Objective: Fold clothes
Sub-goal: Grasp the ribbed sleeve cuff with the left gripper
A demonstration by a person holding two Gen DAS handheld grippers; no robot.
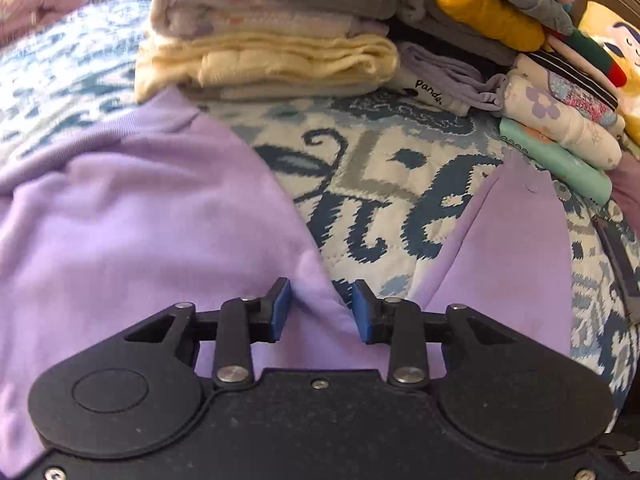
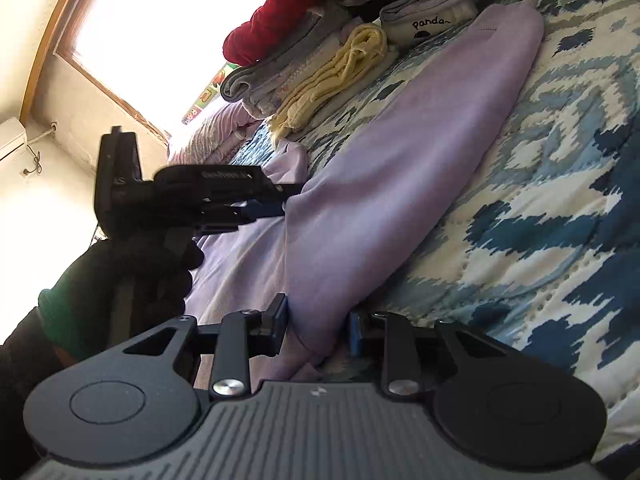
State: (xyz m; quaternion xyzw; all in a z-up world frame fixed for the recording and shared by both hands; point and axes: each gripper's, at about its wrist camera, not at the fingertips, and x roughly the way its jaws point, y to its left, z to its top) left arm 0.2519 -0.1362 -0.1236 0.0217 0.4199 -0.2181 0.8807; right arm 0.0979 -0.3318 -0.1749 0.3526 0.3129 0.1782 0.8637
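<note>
Two grippers are in view, each with two blue pads. One garment is being worked: lilac trousers [image 1: 132,216] with two legs, laid on one quilt [image 1: 380,184].

The trousers are plain lilac knit, soft and lightly creased. In the left wrist view the two legs fork apart in a V, one leg toward 10 o'clock and the other leg toward 1 o'clock, with the crotch at 6 o'clock. The quilt shows between the legs, white with dark blue pattern.

The left gripper [image 1: 322,310] sits over the crotch. Its jaws stand apart; a ridge of cloth lies between the pads, which do not press on it. In the right wrist view it appears at 9 o'clock [image 2: 264,210], held by a gloved hand [image 2: 160,276].

The right gripper [image 2: 318,326] has its jaws clamped on a bunched fold of the trousers at 6 o'clock; that leg runs away toward 1 o'clock.

Folded stacks [image 1: 272,28] line the far edge of the quilt from 11 to 2 o'clock: cream, grey, yellow, red, floral and mint items. One grey piece [image 1: 430,94] reads "panda". The cuff at 1 o'clock lies just beside the mint piece [image 1: 556,160]. A bright window [image 2: 168,32] fills 11 o'clock in the right wrist view.
</note>
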